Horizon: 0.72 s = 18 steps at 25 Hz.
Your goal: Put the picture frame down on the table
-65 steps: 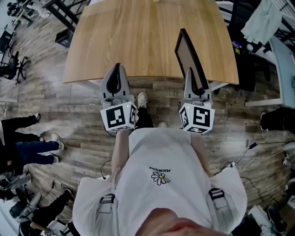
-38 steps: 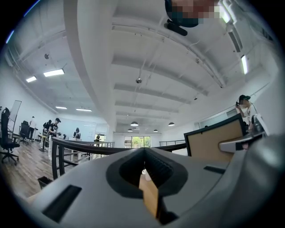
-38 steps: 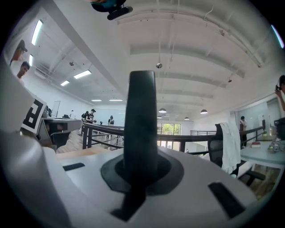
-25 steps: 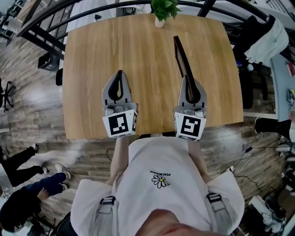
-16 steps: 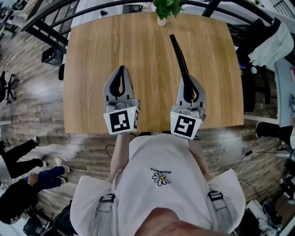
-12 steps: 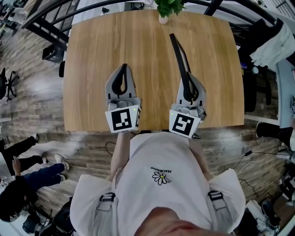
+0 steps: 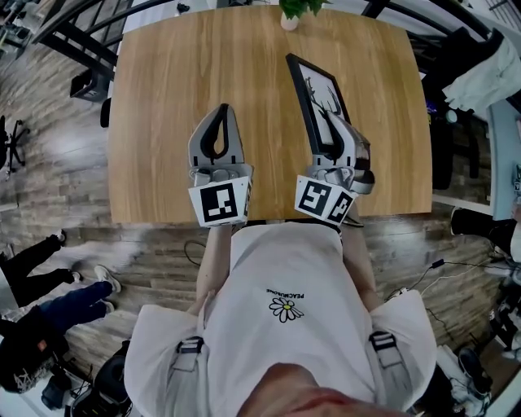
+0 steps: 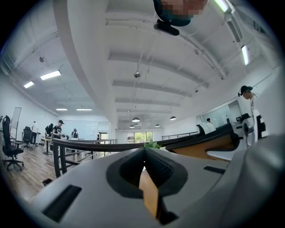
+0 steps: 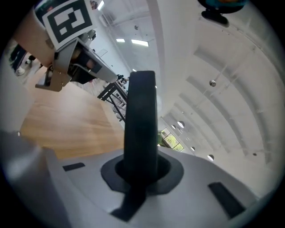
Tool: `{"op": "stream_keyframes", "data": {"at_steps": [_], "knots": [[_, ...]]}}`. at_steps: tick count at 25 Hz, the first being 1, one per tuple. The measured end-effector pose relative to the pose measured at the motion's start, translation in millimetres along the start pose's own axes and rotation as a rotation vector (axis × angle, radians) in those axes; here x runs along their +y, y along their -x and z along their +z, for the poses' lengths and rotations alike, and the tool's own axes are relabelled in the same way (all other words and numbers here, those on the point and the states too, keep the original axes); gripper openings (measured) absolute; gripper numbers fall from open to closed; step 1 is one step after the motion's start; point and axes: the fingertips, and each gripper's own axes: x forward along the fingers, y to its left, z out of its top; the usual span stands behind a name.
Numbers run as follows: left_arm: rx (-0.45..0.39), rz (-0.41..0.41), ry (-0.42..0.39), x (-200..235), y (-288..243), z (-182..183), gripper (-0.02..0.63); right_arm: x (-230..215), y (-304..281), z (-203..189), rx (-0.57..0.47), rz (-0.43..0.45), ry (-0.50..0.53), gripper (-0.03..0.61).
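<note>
The picture frame (image 7: 315, 96) is black with a pale deer print. It stands over the right half of the wooden table (image 7: 163, 122), leaning right so its face shows. My right gripper (image 7: 334, 124) is shut on the frame's near end. In the right gripper view the frame's dark edge (image 9: 140, 129) rises from between the jaws. I cannot tell whether the frame's far end touches the table. My left gripper (image 7: 223, 109) hovers over the table to the left, shut on nothing. In the left gripper view its jaw tips (image 8: 144, 153) meet.
A small potted plant (image 7: 291, 15) stands at the table's far edge. Black railings (image 7: 73, 32) run behind the table at the left. A white garment (image 7: 488, 69) hangs on the right. People's legs (image 7: 49, 293) are on the plank floor at the left.
I came up to the table with both grippers over it. In the last half second my right gripper rolled to the right, tipping the frame from edge-on until its face shows.
</note>
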Motion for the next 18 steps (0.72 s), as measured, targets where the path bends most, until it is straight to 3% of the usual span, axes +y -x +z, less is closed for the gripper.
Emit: {"op": "stream_keyframes", "data": {"at_steps": [12,18], "knots": [[0.041,0.010,-0.007,3,5,-22,0.015,64,-35,-54,0.140,0.156,0.298,0.017],[0.046,0.005,-0.018,-2,8,-25,0.015,85,-47,-76,0.239,0.175,0.414,0.017]]}}
